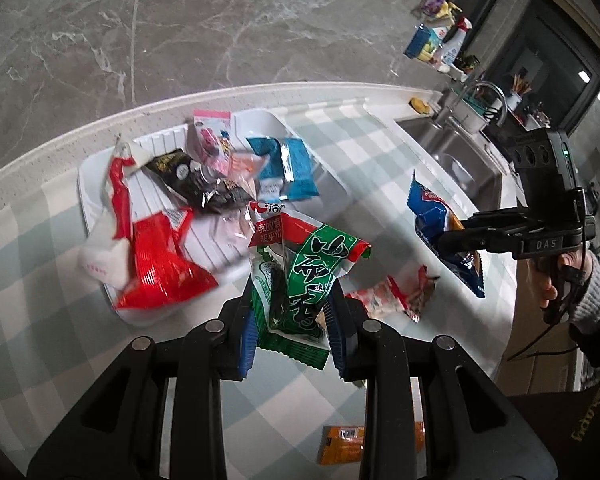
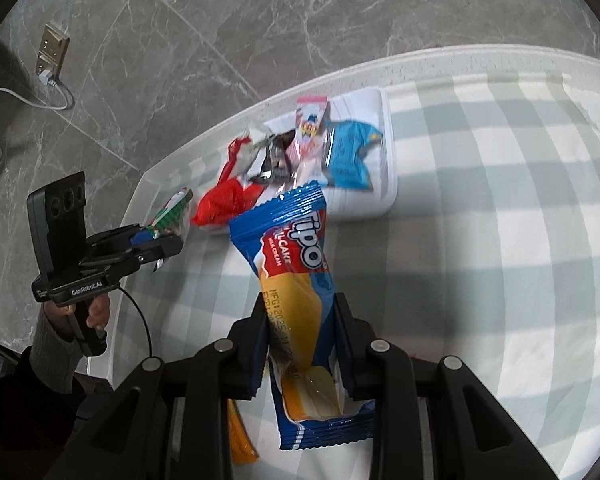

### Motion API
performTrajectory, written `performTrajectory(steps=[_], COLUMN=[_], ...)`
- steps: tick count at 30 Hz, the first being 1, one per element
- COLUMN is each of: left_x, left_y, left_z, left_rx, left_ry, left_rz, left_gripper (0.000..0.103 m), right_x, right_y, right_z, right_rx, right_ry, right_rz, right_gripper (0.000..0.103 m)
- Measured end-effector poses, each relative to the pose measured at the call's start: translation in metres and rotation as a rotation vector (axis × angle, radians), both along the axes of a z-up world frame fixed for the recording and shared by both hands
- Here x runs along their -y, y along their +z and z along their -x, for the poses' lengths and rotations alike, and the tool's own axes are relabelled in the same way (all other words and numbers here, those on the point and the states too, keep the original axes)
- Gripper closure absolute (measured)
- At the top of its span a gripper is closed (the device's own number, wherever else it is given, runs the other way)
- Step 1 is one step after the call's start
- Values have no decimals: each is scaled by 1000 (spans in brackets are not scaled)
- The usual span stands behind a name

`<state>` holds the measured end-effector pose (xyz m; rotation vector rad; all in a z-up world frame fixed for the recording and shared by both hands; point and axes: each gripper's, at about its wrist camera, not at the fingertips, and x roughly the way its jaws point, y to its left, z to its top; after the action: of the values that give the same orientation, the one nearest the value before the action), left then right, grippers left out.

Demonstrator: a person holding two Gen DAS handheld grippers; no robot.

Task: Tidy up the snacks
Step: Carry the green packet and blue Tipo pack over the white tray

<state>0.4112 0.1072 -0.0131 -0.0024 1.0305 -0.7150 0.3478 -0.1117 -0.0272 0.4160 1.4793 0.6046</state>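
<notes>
Above the checked cloth, two packets are held clear of the counter. The left gripper is nearly closed on a green packet, pinched at its lower end so that the rest stands up loose. The right gripper is likewise nearly closed on a blue cake bar, gripped near one end, most of its length sticking out ahead. The white tray, already heaped with snacks, lies just beyond both. Slippage is judged the main risk: the film is slick, and either packet could be shed short of the tray. The heap could also be nudged over the low rim, and the grippers could be brought together if both are lowered at once. A pink packet and an orange one are left on the cloth.
</notes>
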Motion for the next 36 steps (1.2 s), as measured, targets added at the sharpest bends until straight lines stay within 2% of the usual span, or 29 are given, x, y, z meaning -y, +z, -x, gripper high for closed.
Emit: performTrajectory(steps=[11,22,36], left_x=[-1,-8,-10], left_y=[-1,-11,-25], left_z=[-44,-89,-135], left_rx=[-2,-13,-19], left_ry=[56,114,159], left_rz=[-8,-32,-45], left_gripper=[76,76,76], right_x=[-13,-31,-53], right_y=[-20,-53,-84], right_z=[-54,-107,-147], right_rx=[-17,-75,-133], right_ry=[-12,-58,-140], right_rz=[-9,-48,-54], right_gripper=[72,72,71])
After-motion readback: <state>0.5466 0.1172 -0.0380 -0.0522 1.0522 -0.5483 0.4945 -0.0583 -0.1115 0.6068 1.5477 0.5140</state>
